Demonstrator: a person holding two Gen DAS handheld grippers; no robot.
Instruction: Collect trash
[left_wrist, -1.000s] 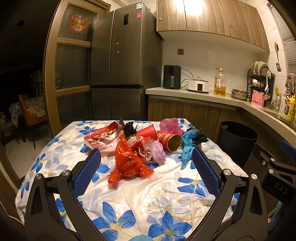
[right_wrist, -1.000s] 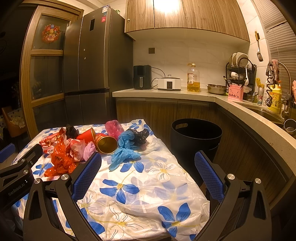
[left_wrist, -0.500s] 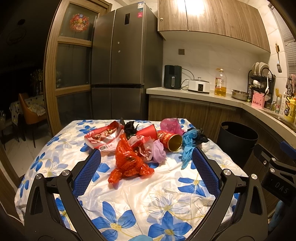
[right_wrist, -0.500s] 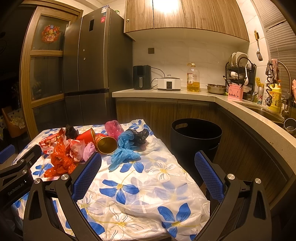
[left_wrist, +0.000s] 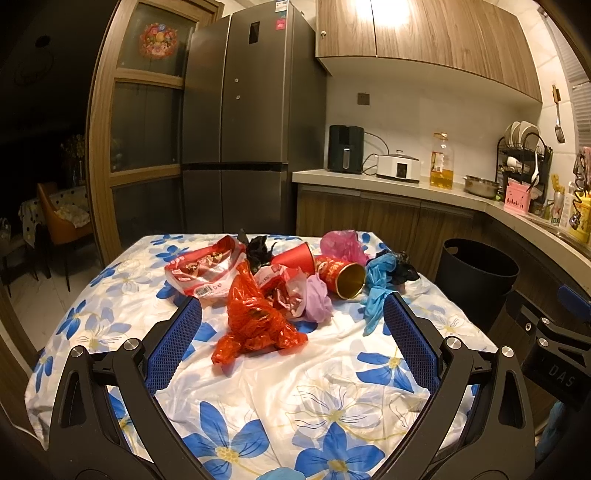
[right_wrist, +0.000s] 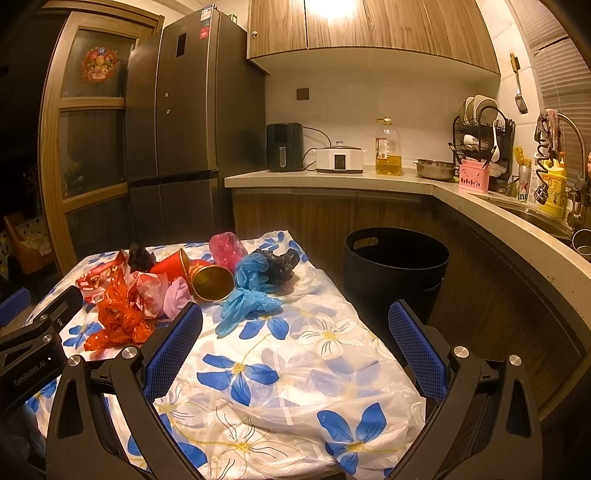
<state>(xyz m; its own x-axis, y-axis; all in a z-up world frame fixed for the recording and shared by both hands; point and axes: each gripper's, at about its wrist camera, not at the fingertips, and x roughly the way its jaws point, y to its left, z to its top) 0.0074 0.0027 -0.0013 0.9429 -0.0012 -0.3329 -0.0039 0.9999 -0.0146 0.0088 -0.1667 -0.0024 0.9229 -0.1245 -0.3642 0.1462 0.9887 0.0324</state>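
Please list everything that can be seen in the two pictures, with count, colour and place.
Orange bag: 1, orange-red, nearest in the pile.
Snack packet: 1, red, pile's left.
Cups: 2, red, one gold inside, lying in the pile.
Pink bag: 1, behind the cups.
Lilac wrap: 1, left of the gold cup.
Gloves: blue, count unclear, pile's right.
Black bags: 2, one by the gloves, one behind the packet.
Tablecloth: 1, white with blue flowers.
Bin: 1, black, on the floor right of the table.
Fridge: 1, grey, behind.
Oil bottle: 1, yellow, on the counter.
Left tongs: open.
Right tongs: open.
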